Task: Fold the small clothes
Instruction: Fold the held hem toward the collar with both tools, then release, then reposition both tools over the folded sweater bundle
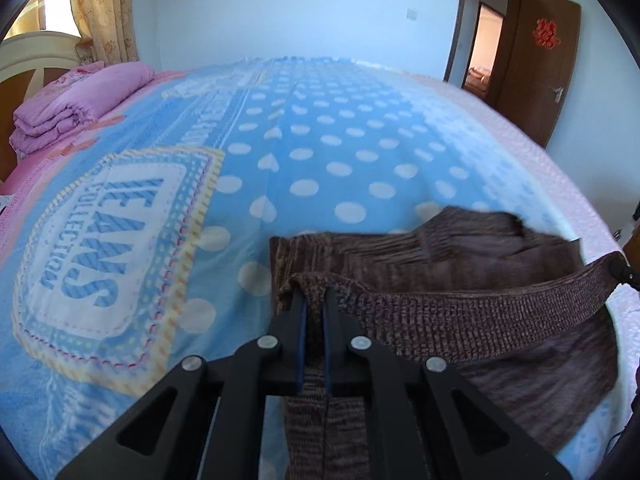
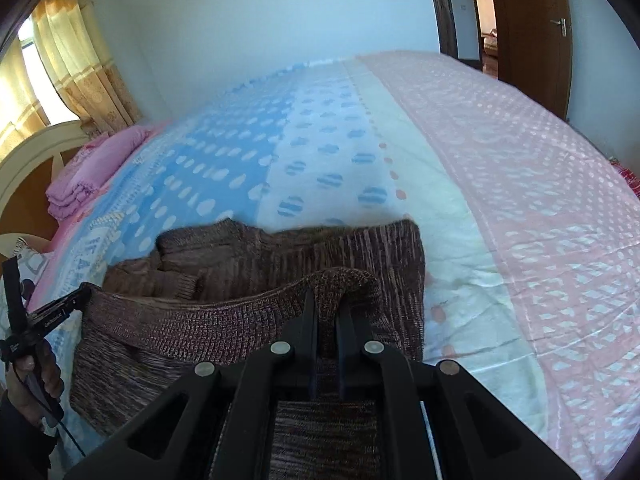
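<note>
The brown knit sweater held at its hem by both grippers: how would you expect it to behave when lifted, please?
Probably floppy: the brown knit sweater sags between the left gripper and right gripper. Its thick ribbed knit suggests some weight and good grip, so slipping seems unlikely.

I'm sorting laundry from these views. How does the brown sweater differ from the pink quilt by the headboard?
The sweater is brown ribbed knit; the quilt is smooth pink cloth. The sweater is mid-fold, its hem lifted between the left gripper and right gripper, both shut on it; the quilt is already folded in a stack, untouched. The sweater is near the cameras, the quilt at the far end. Both lie on the bedspread.
</note>
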`<state>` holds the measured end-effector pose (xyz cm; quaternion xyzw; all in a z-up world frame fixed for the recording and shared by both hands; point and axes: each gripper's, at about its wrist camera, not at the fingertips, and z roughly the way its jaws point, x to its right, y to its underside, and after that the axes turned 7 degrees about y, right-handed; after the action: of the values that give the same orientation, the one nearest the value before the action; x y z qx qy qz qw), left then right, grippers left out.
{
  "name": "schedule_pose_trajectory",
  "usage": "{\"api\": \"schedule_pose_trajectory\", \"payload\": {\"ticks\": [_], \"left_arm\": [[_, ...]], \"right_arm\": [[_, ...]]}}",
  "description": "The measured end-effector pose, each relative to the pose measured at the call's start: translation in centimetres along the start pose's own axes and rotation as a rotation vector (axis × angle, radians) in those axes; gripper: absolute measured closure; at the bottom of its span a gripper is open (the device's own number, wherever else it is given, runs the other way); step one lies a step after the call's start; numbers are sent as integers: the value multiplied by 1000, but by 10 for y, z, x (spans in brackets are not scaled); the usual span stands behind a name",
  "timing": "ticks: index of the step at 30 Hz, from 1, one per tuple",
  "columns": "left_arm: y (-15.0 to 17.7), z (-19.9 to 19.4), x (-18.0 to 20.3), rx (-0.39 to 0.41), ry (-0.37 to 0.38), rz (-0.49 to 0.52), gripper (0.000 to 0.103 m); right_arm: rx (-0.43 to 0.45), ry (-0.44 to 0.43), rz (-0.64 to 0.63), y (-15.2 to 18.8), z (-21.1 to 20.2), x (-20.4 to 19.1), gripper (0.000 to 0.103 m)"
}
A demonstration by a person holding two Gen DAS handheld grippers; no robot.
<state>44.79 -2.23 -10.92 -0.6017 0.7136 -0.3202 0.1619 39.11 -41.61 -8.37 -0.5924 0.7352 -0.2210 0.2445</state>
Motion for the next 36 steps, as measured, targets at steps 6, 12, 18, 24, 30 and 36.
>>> {"api": "schedule_pose_trajectory", "payload": {"ticks": [6,12,18,24,30,36], "left_arm": [[19,-7,2,-1,-81,60,58],[56,-22,23,20,-188,321,17],[31,0,42,56,-314,434,16],[-29,8,24,66,-413,391,6],[-22,18,-3,-17,-425,355,4],[19,-32,-17,33,-340,216,4]], "right_arm": [[-1,112,-150,23,4,-9,30],[31,267,-441,49,5,-42,29],[28,316,-450,-1,28,-54,29],[124,350,-289,-59,16,-35,29],[90,301,-271,-29,1,-10,29],[30,134,-119,29,-40,35,29]]}}
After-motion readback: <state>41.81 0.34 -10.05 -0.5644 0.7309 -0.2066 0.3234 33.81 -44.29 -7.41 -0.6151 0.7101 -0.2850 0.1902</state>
